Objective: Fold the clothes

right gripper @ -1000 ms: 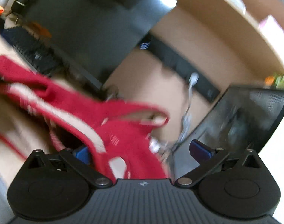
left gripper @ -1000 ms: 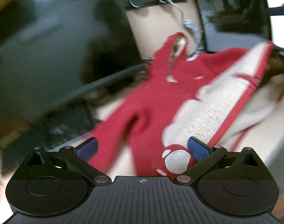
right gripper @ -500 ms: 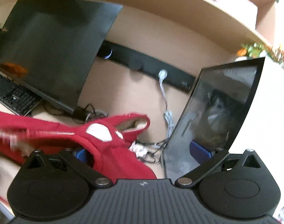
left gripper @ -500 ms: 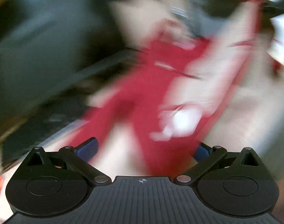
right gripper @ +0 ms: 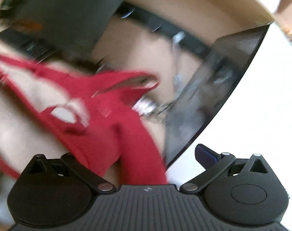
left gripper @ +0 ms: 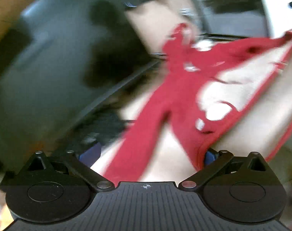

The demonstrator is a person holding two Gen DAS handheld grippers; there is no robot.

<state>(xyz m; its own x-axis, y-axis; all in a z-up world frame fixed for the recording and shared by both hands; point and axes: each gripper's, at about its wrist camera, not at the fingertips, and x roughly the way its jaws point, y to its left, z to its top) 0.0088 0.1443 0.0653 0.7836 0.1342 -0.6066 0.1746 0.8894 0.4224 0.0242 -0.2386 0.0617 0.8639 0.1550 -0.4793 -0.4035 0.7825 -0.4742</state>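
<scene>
Two big dark monitors (left gripper: 55, 73) (right gripper: 209, 104) stand at the back of the worktop (left gripper: 165, 154), and between them and the camera hangs the task's thing: a red fleece garment (left gripper: 176, 96) with a cream lining, lifted off the surface and stretched between the two grippers. It seems to be held up this way so that it can open out and be laid flat before any fold is made; one red sleeve dangles free toward the left gripper (left gripper: 151, 154).

The fingers of the left gripper are spread wide, yet the hem runs down to the right-hand finger, so whether it is grasped there I cannot tell. On the right gripper (right gripper: 142, 156) the fingers also stand apart, cloth covering the left one; again the hold is unclear.

A black keyboard (left gripper: 105, 127) lies below the left monitor, and white cables (right gripper: 176, 77) trail down the back panel. Both views are blurred. The swinging sleeve could catch on keyboard or cables, I judge.
</scene>
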